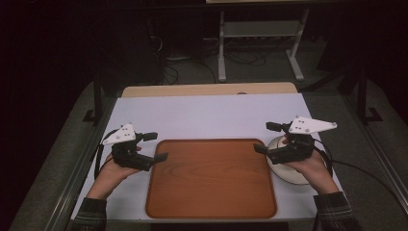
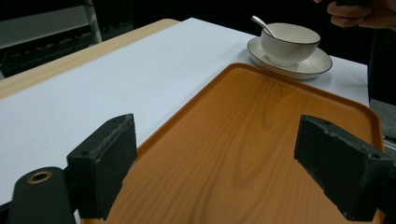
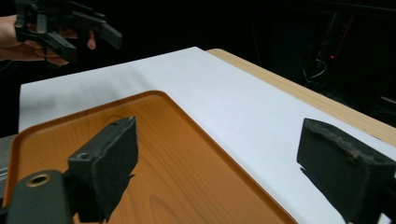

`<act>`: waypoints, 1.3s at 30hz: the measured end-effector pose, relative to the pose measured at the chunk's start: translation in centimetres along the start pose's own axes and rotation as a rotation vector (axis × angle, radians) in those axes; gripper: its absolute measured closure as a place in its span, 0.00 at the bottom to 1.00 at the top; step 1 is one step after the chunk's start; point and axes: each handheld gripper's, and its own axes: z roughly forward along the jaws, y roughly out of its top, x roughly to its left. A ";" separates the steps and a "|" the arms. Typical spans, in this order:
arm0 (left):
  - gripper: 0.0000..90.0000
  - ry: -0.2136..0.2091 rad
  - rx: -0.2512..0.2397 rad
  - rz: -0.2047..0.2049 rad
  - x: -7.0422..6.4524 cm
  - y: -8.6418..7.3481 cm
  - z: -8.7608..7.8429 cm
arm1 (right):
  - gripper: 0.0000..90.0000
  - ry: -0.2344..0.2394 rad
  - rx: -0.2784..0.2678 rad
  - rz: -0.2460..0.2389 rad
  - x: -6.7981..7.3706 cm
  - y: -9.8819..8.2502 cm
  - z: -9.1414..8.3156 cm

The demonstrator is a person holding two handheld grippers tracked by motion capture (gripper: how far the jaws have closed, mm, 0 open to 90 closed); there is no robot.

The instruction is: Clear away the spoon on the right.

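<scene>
An orange-brown wooden tray (image 1: 211,183) lies empty in the middle of the white table top (image 1: 207,115). My left gripper (image 1: 156,146) hovers at the tray's left edge, jaws open and pointing right, nothing between them. My right gripper (image 1: 266,138) hovers at the tray's right edge, jaws open and pointing left, with nothing in them. Beneath the right hand stands a white bowl (image 1: 277,143) on a saucer (image 1: 294,179). In the left gripper view the bowl (image 2: 289,44) holds a spoon (image 2: 261,25) and sits on its saucer (image 2: 320,63) just past the tray (image 2: 243,154).
The white top covers a pale wooden table whose far edge (image 1: 207,89) shows bare. Beyond it lie a dark floor, cables and a metal stand (image 1: 260,43). In the right gripper view the left gripper (image 3: 91,44) hangs open beyond the tray (image 3: 154,154).
</scene>
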 end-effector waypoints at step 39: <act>0.14 0.058 -0.007 -0.022 0.2 -0.4 -0.5 | 0.75 -0.058 0.132 0.043 -3.4 0.2 0.9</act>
